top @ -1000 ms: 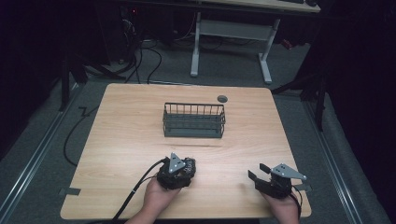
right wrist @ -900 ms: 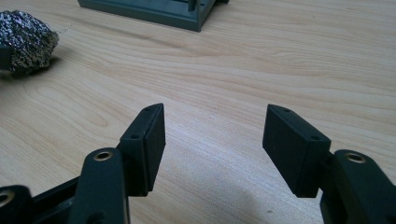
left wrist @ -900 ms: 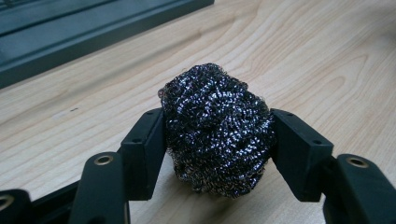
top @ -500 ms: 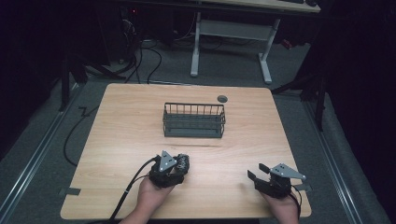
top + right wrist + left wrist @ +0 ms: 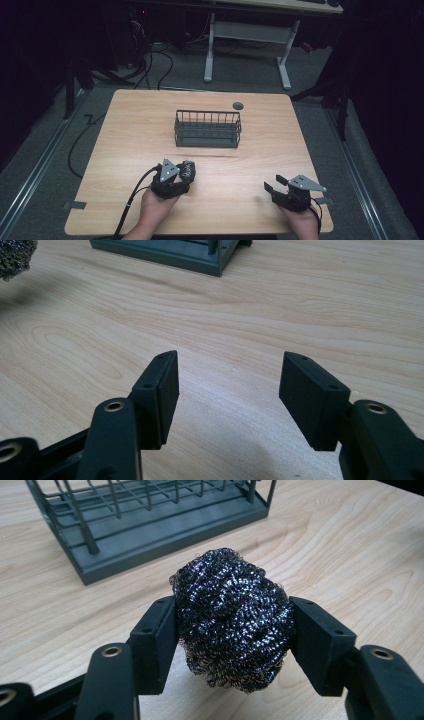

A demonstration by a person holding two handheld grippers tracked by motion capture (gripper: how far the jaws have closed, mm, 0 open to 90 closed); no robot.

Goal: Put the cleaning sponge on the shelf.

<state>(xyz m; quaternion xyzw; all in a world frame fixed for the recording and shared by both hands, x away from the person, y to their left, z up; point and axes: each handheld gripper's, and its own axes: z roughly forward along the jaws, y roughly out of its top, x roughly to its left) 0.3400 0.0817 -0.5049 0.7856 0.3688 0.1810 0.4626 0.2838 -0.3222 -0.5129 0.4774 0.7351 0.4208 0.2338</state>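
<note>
Wooden desk (image 5: 125,150), dark room around. Steel wool ball (image 5: 232,617) squeezed between left gripper (image 5: 232,630) jaws, seemingly just above desk, wire basket (image 5: 207,128) near beyond. Right gripper (image 5: 227,385) jaws apart over bare wood.

Wire basket (image 5: 207,128) mid-table (image 5: 125,130); scourer (image 5: 232,617) before it, left; grommet (image 5: 238,105) behind, right.

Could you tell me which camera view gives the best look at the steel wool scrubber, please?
The left gripper view: the scrubber sits large and sharp, pinched between the left gripper's jaws. In the high view it is a small dark lump at that gripper's tip. The right gripper view catches just an edge at its top-left corner.
</note>
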